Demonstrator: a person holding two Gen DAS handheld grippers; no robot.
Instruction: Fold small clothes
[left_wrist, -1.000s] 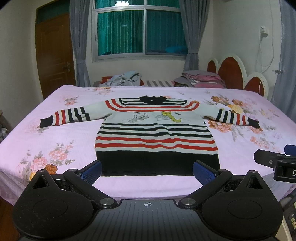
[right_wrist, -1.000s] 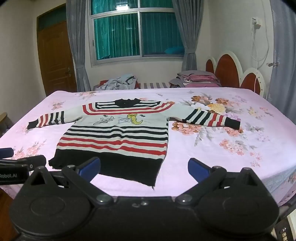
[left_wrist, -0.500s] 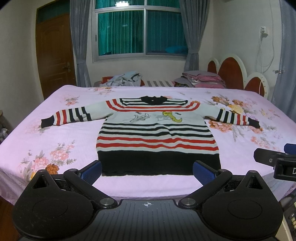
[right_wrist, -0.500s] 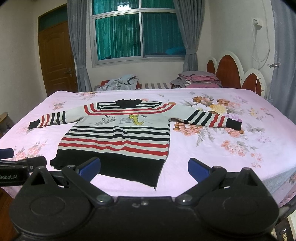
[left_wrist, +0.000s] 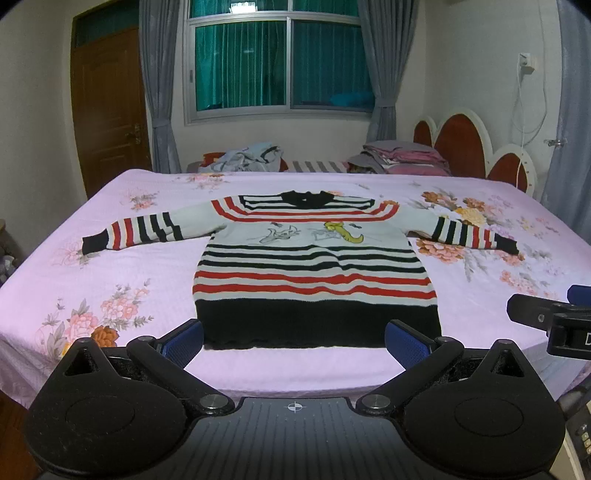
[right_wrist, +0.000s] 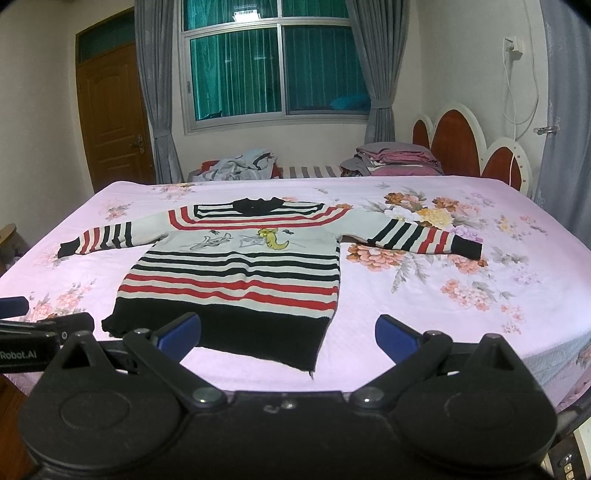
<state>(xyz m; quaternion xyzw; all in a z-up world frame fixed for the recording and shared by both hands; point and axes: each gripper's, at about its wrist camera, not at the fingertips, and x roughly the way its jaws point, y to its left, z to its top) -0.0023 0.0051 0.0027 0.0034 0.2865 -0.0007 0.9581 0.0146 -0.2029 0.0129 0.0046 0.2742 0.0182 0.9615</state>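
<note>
Pink floral bedsheet (left_wrist: 110, 273) covers the whole bed; striped sweater (left_wrist: 314, 266) lies flat on it, front up, both sleeves spread out to the sides, black hem toward the cameras.

Surroundings, left to right: brown wooden door (left_wrist: 110, 110) at far left; grey curtains (left_wrist: 157, 85) framing a window (left_wrist: 277, 62) with teal drapes behind the glass; heap of loose clothes (left_wrist: 251, 157) beyond the far bed edge; stack of folded bedding (left_wrist: 402, 157) to its right; red-and-white scalloped headboard (left_wrist: 465, 147); white cable (left_wrist: 524, 110) hanging from a wall socket at far right. None of this lies between the grippers and the sweater.

Left gripper (left_wrist: 293, 341): blue-padded fingers spread wide, nothing between them, touching nothing. Held low at the near bed edge, level, pointed straight at the hem, roughly centred on the sweater body.

Right gripper (right_wrist: 288, 334): fingers likewise spread wide, holding nothing, no contact with cloth. Also low and level at the near edge, offset to the right so the sweater's right hem corner sits between its fingers in view. In the right wrist view the left gripper's finger shows at the left margin, just beside.
</note>
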